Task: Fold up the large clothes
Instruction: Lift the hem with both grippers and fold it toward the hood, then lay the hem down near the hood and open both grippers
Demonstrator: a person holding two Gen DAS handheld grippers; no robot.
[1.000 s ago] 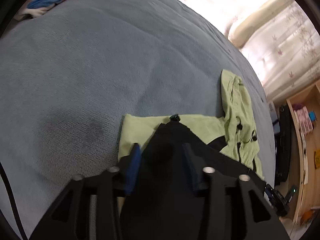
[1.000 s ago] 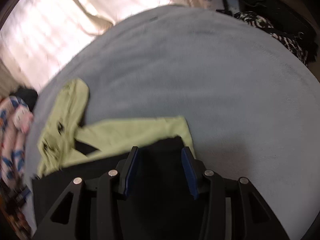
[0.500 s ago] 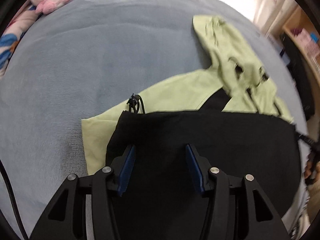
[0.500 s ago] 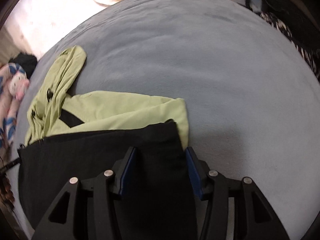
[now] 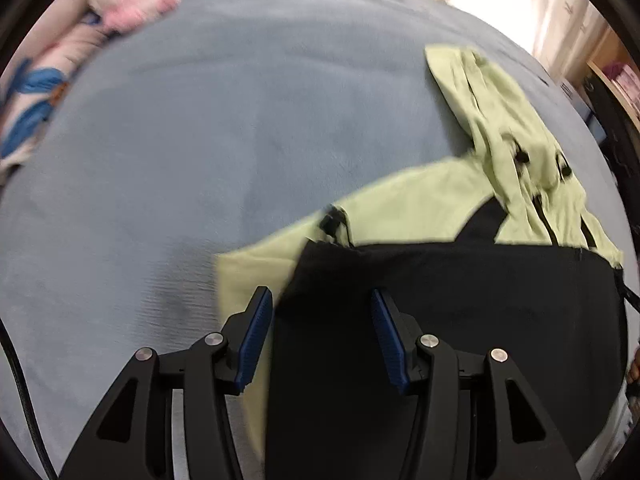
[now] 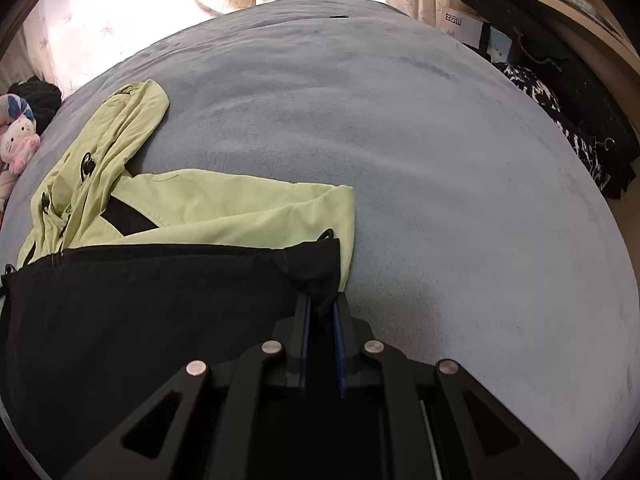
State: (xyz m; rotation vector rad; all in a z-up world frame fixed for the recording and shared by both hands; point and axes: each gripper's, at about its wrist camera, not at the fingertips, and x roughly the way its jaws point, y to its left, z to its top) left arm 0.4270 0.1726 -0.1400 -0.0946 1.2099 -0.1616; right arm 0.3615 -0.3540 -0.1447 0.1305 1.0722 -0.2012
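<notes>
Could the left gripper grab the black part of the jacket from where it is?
Probably yes: the left gripper stands open right over the black panel, with nothing between them.

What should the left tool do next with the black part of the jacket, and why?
Probably close the left tool on the black part of the jacket. Its fingers stand apart with the black corner between them, not pinched. The right tool is closing, with black cloth at the other corner bunched between its fingers. With both corners held, the fold over the green part could start.
</notes>
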